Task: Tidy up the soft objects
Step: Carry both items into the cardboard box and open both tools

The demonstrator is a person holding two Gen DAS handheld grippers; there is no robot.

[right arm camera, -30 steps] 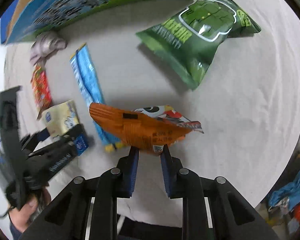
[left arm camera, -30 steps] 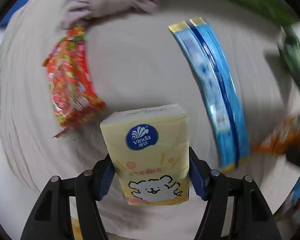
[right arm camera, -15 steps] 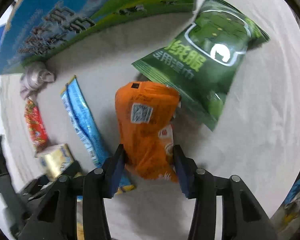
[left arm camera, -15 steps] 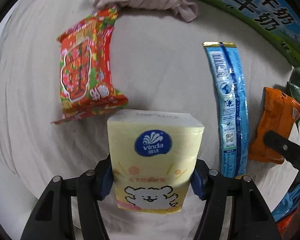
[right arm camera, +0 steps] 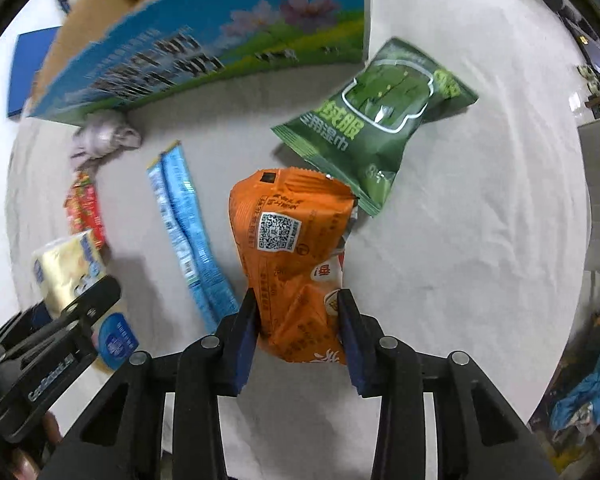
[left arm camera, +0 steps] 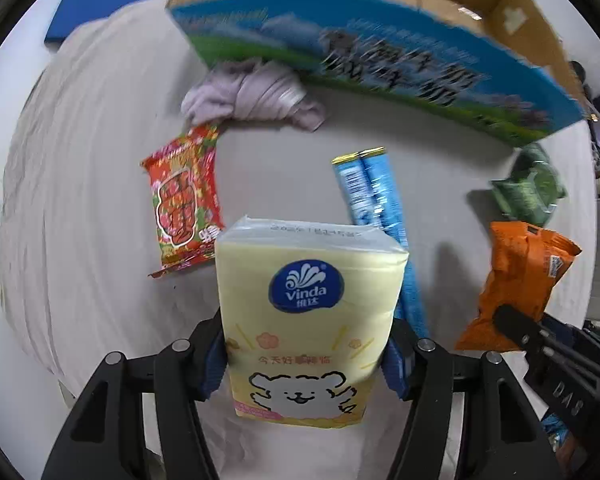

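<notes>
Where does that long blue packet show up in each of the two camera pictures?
Left wrist: the blue packet sits just right of centre, partly behind the tissue pack.
Right wrist: it lies left of centre, beside the orange bag.
Shared landmark: the cardboard box beyond it in both.

Both grippers clamped and raised, side by side.

The left gripper has its two blue-padded fingers pressed against the sides of an upright yellow tissue pack, jaws spread wide to span it; seen from the right wrist camera, it sits at the lower left with the person's hand partly visible beneath its black body. The right gripper has its jaws closer together, blue pads pinching the lower end of an orange snack bag that stands up between them. In the left wrist view, the right gripper's black finger reaches in from the lower right.
</notes>
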